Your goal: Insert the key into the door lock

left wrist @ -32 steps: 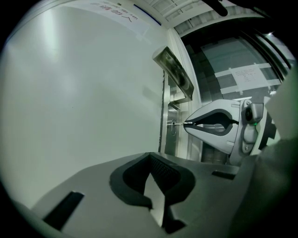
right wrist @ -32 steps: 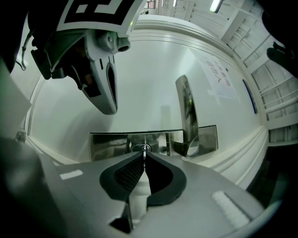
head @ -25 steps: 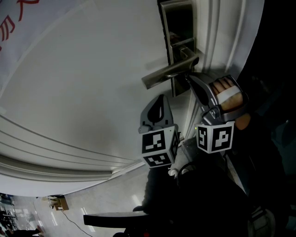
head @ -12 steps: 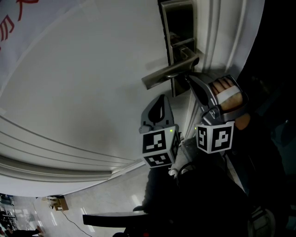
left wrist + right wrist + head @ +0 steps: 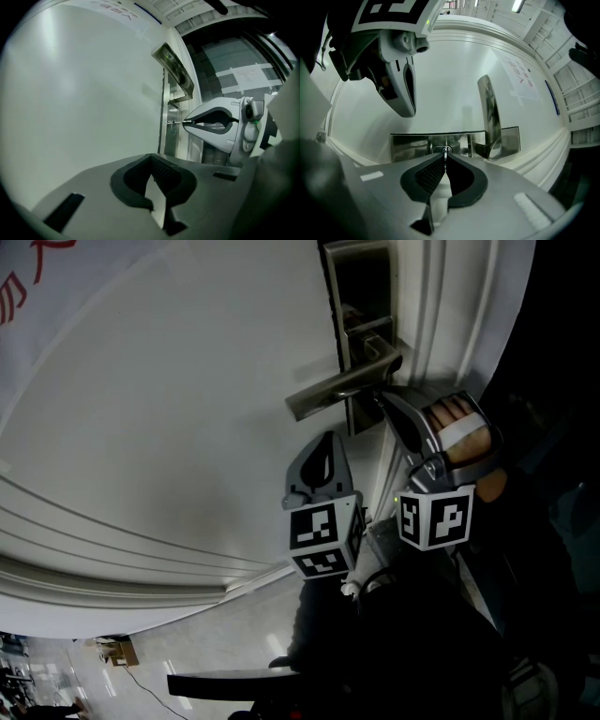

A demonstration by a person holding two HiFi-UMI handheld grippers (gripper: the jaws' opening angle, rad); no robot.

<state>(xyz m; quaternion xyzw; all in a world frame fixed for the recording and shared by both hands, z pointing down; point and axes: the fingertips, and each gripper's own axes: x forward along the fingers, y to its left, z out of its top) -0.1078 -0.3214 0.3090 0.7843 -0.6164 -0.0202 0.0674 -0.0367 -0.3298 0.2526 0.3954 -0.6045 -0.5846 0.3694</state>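
1. While the white door fills the left as a plain panel, the left gripper hangs just in front of it. Its jaws are together with nothing between them, and it is clear of the lock hardware.
2. Right of it, the handle is a steel lever that slants down and to the left from its root, seen from the head. It touches neither gripper.
3. Behind the handle's root, the plate is a long strip of brushed steel near the door's edge. It carries the cylinder, a small round fitting that is the only receptacle here. In the right gripper view the cylinder sits just left of the handle's root.
4. At the cylinder is the key, a thin bright metal blade seen edge-on. Only a short length shows beyond the jaw tips.
   - Its long axis runs along the right gripper's jaws, straight at the plate.
   - Its tip points into the cylinder's face and meets it.
   - How deep it sits in the slot cannot be told.
5. Holding it, the right gripper has its jaws clamped flat on the blade. Its nose sits just under the handle's root in the head view.
6. Furthest right, a hand wraps round that gripper's body.
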